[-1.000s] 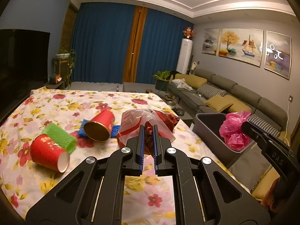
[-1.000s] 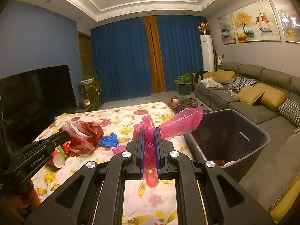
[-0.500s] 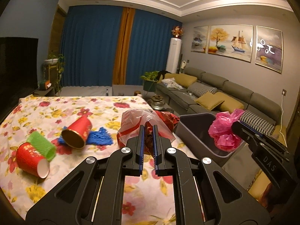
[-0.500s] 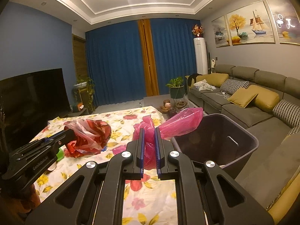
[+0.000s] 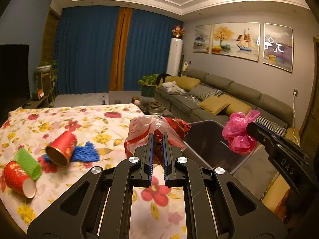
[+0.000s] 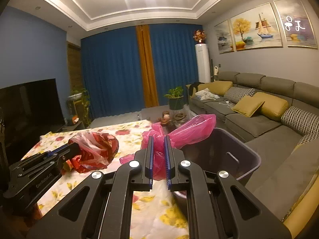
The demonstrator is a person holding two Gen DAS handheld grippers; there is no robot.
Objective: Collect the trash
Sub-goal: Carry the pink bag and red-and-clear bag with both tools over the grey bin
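My left gripper (image 5: 158, 139) is shut on a crumpled red and white plastic bag (image 5: 143, 133), held above the right edge of the floral tablecloth (image 5: 59, 119). My right gripper (image 6: 158, 141) is shut on a pink plastic bag (image 6: 191, 128), which hangs over the near rim of the grey bin (image 6: 249, 155). In the left wrist view the pink bag (image 5: 238, 133) hangs above the bin (image 5: 207, 139), with the right gripper (image 5: 249, 126) coming in from the right. The red and white bag (image 6: 95, 149) and the left gripper (image 6: 74, 146) show at the left of the right wrist view.
Two red paper cups (image 5: 60, 149) (image 5: 19, 178), a green foam net (image 5: 28, 163) and a blue foam net (image 5: 86, 152) lie on the table's left part. A grey sofa (image 5: 229, 99) with yellow cushions runs along the right wall. A dark TV (image 6: 30, 103) stands at the left.
Both grippers have moved to the right with their bags, toward the bin. The pink bag now hangs over the bin's opening, and the cups have slid left in the left wrist view.
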